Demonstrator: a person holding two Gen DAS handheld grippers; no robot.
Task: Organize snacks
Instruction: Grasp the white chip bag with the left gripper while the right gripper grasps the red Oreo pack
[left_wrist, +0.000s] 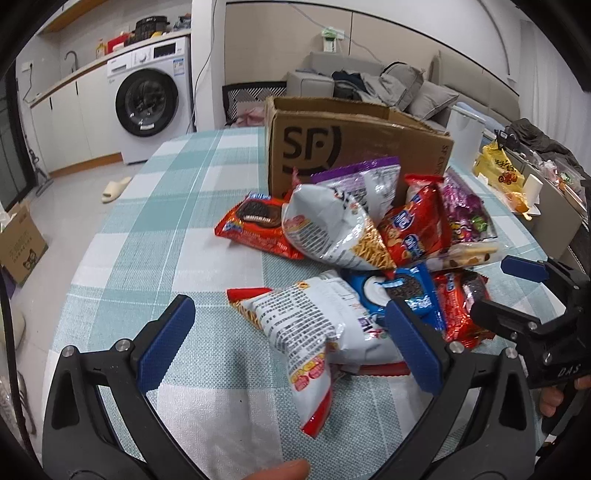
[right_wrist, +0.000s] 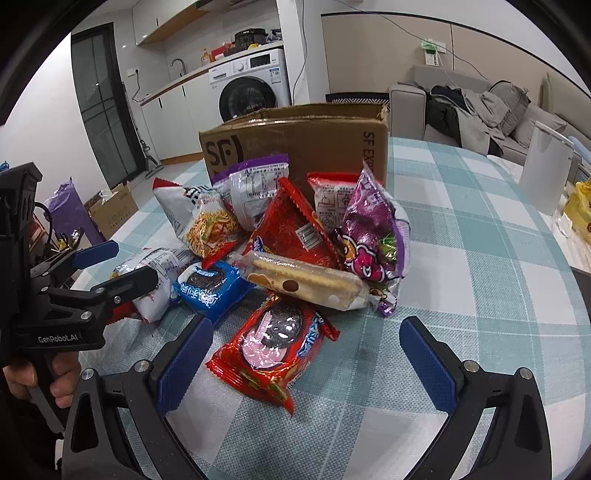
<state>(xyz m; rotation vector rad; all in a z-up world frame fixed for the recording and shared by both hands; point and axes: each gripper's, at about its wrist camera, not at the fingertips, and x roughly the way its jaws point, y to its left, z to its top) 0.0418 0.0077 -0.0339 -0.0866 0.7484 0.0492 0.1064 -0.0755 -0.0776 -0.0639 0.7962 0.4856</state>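
Surface: teal-and-white checked tablecloth is laid over a table; a washing machine and a grey sofa are seen behind it.
Cardboard box: stood upright at the far side of the table, top flaps open, "SF" printed on its side; the snack pile is heaped directly in front of it.
Snack pile: packets are overlapped in a loose heap near the table centre.
Left gripper: held wide open, nothing gripped; blue pads are set either side of the white noodle-snack bag, which lies between the jaws; contact cannot be determined.
Right gripper: held wide open, nothing gripped; the near end of the red cookie packet lies between its fingers, closer to the left finger.
Blue cookie packet: laid flat just beside the white bag, partly overlapped by it in the left wrist view.
Biscuit sleeve: clear wrap, laid across the middle of the pile, above the red cookie packet.
Purple candy bag: propped against the pile's right side.
Second noodle-snack bag: rested on top of the heap, tilted.
Person: a hand is seen on the left gripper's handle.
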